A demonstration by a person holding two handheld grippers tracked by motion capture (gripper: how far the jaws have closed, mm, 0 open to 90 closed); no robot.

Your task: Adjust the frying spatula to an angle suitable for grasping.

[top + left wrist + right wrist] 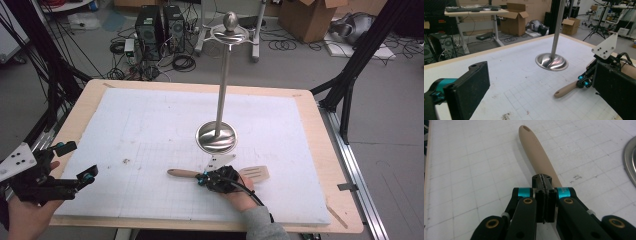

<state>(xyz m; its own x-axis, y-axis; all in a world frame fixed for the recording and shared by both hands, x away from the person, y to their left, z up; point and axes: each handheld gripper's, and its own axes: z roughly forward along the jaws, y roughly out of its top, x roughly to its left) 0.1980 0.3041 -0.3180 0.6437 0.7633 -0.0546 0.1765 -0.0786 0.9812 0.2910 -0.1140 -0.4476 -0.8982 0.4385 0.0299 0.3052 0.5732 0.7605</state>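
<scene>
- Left gripper: at the near left edge of the table, held in the person's left hand. Jaws stand wide apart, nothing between them. Hangs over the white grid mat.
- Right gripper: near-centre, right hand behind it. Jaws pressed together; right gripper view shows the pads meeting right above the wooden spatula. Cannot tell whether they actually pinch the handle or just sit on top of it.
- Spatula: lies flat on the mat, handle end pointing left in the high view, slotted blade sticking out to the right of the gripper.
- Steel stand: just behind the spatula, round base on the mat, upright pole with a ring and ball on top.
- Beyond the table: floor with PC towers, cables, cardboard box.
</scene>
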